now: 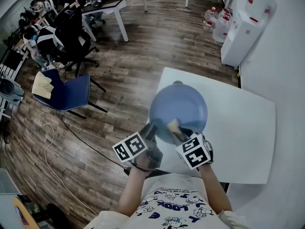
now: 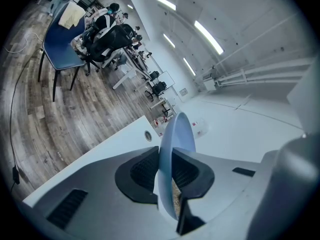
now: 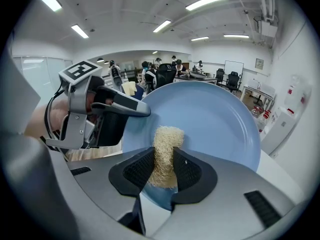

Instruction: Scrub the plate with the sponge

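Your left gripper is clenched on the rim of the blue plate. In the left gripper view the plate stands edge-on between the two dark pads, which press on either face of it. You hold the plate tilted above the near left part of the white table, with its hollow face turned up towards you. Whether its lower rim touches the tabletop cannot be told.

Your right gripper is grasping the sponge, a pale, fibrous, straw-coloured pad. Its jaws stand partly apart with the sponge pinched upright between them, and the sponge's free end pokes out past the fingertips. That end lies against the plate's inner face, near the part of the rim closest to you, just beside where the left gripper bites. In the head view both grippers sit side by side over the table's near edge, marker cubes towards you, left one at the plate's near left rim.

Off the table's left side, on the wooden floor, stands a blue chair with a pale cloth on its seat. Beyond the table's far right corner a white water dispenser stands by the wall, with water bottles next to it.
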